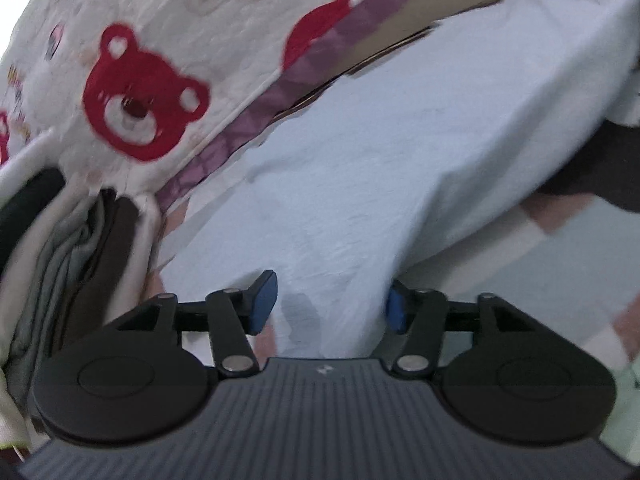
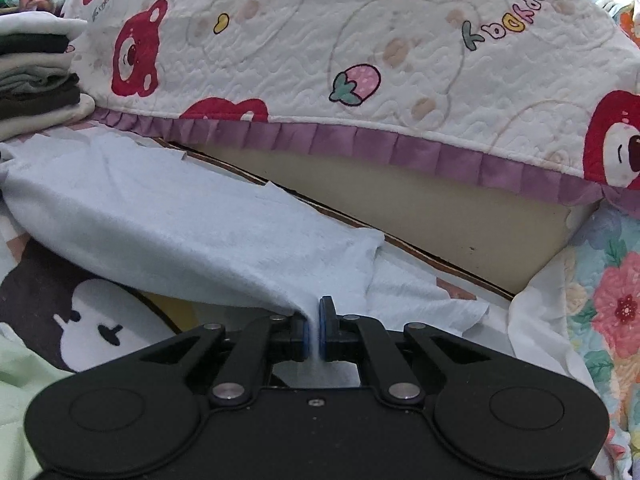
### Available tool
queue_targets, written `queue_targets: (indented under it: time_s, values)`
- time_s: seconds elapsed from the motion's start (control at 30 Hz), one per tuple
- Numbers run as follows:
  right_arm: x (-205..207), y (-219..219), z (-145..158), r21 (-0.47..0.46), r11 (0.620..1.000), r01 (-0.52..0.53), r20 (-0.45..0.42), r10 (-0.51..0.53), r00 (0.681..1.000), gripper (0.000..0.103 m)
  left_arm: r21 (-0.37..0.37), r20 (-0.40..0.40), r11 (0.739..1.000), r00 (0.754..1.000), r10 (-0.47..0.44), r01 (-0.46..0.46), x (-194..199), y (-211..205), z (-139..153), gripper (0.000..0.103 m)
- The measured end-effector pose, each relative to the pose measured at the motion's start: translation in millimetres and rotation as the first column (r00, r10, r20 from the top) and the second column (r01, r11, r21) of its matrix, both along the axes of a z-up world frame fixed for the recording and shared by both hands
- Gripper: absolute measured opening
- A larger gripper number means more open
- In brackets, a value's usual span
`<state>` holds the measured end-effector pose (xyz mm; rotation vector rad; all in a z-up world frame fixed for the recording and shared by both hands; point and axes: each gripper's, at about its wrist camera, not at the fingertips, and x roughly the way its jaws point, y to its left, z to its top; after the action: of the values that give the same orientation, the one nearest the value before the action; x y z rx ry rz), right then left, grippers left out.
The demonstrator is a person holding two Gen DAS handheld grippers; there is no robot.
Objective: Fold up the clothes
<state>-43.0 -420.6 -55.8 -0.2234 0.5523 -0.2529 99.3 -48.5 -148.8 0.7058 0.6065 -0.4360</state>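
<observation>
A stack of folded clothes (image 2: 38,80) already sits at the far left, beside the bear-print quilt (image 2: 320,40), so some of the work looks finished. The garment in hand, a pale blue cloth (image 2: 192,220), is not yet folded: it lies spread and slack across the patterned bedding (image 2: 80,320), just in front of the quilt's purple ruffle, with one ragged edge draped toward the far side.

The right gripper (image 2: 315,332) is clamped on a near edge of the cloth, a pinch of fabric running between its blue pads, and the cloth rises from the bedding in a taut ridge toward it.

The left gripper (image 1: 330,304) shows its pads standing apart in the blurred left-wrist view, with the blue cloth passing between them; whether they press it cannot be told from this view. The cloth is soft, thin and lightly creased, and would sag wherever unsupported. The folding itself appears still to come.
</observation>
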Motion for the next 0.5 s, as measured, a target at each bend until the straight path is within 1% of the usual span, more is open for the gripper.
queue_targets:
  time_s: [0.07, 0.13, 0.17, 0.23, 0.27, 0.33, 0.37, 0.5]
  values:
    - [0, -3, -4, 0.018, 1.0, 0.006, -0.009, -0.006, 1.0, 0.004, -0.027, -0.021, 1.0, 1.0, 0.006, -0.006, 0, 2, 5, 0.005]
    - [-2, -5, -4, 0.068, 0.998, 0.018, -0.002, -0.018, 1.0, 0.004, -0.04, 0.032, 0.999, 0.999, 0.006, -0.005, -5, 0, 14, 0.005]
    - [-5, -7, -1, 0.105, 0.994, 0.024, 0.013, -0.025, 1.0, 0.003, -0.062, 0.059, 0.998, 0.998, 0.012, -0.008, -7, 0, 24, 0.005]
    - [-11, -11, 16, 0.176, 0.984, 0.027, 0.067, -0.04, 0.997, 0.003, -0.121, 0.106, 0.993, 0.994, 0.03, -0.017, -8, 3, 48, 0.005]
    - [-13, -12, 25, 0.183, 0.983, 0.026, 0.089, -0.043, 0.995, 0.003, -0.155, 0.123, 0.988, 0.992, 0.041, -0.022, -8, 5, 61, 0.005]
    - [-11, -9, 46, 0.14, 0.99, 0.025, 0.12, -0.042, 0.992, 0.003, -0.213, 0.155, 0.977, 0.986, 0.054, -0.02, -8, 10, 88, 0.005]
    - [-9, -10, 57, 0.139, 0.99, 0.028, 0.139, -0.048, 0.989, 0.002, -0.235, 0.17, 0.972, 0.984, 0.053, -0.012, -8, 13, 101, 0.005]
    - [-8, -11, 100, 0.115, 0.991, 0.073, 0.21, -0.096, 0.973, 0.002, -0.252, 0.252, 0.965, 0.968, -0.008, 0.074, -31, 18, 157, 0.005]
